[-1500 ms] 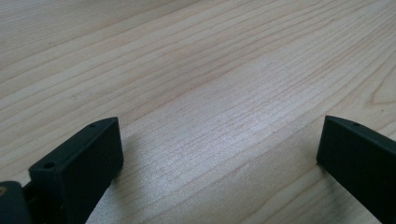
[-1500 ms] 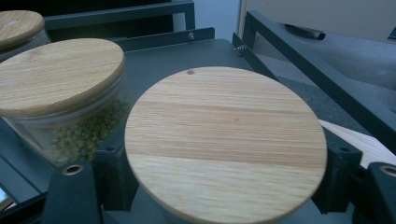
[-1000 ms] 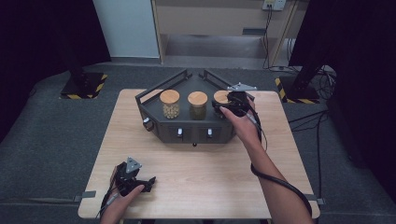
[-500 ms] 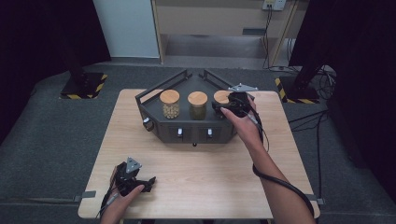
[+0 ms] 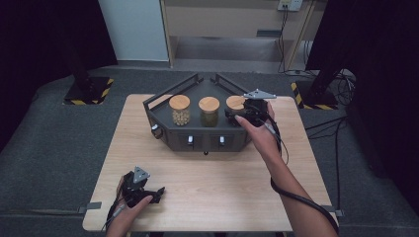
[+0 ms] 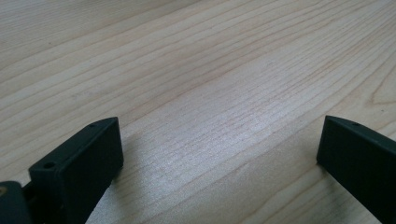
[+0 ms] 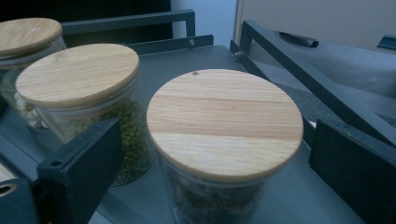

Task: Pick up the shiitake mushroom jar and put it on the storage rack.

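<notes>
Barely shifted since a second ago: right gripper [image 5: 245, 114] still up at the right-hand jar [image 5: 235, 103] on the dark rack [image 5: 163, 118], left gripper [image 5: 143, 190] still parked low on the table [image 5: 222, 182].

Around the jar: middle jar [image 5: 209, 110] just beside it, left jar [image 5: 179, 109] farther along, all three with wooden lids, standing in a row on the rack's tray. Rack rails [image 7: 299, 70] close behind and to the side.

Right arm stretched forward over the table, hand wrapped over the gripper; jaws spread wide on either side of the right-hand jar's lid [image 7: 224, 122], not yet pinching it.

Left hand [image 5: 129, 210] at the near left corner; jaws held wide apart over bare wood [image 6: 210, 93], nothing between them.
</notes>
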The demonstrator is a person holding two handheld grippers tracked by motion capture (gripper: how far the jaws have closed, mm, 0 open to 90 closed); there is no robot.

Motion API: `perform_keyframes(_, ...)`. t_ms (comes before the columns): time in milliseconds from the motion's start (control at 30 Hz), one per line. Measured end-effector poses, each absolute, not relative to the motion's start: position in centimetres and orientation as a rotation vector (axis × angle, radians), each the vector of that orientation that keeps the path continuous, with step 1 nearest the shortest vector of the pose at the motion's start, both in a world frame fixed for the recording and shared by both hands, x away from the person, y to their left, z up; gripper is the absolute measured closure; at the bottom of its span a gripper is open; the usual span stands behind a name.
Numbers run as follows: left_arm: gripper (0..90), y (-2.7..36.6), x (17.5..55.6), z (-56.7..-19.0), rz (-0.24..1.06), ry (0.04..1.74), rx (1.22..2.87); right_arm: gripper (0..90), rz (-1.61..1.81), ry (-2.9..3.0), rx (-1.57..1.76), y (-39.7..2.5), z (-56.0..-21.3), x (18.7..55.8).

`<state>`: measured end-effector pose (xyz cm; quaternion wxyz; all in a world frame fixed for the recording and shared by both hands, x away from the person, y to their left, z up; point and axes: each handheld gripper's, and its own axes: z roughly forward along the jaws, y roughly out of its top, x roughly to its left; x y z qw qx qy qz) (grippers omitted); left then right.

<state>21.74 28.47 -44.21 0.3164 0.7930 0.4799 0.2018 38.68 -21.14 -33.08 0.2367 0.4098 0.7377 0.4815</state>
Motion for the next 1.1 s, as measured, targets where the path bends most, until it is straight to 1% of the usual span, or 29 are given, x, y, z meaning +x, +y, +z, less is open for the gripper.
perform_keyframes(533, 0.0, 28.5, 21.7, -44.2, 0.531, 1.264, 2.088, 2.2, 1.342, 2.025, 1.111, -22.9, -32.9, 37.2)
perform_keyframes(1100, 0.0, 28.5, 21.7, -44.2, 0.531, 1.264, 2.088, 2.1, 1.337, 2.037, 1.104, -24.0, -33.5, 35.8)
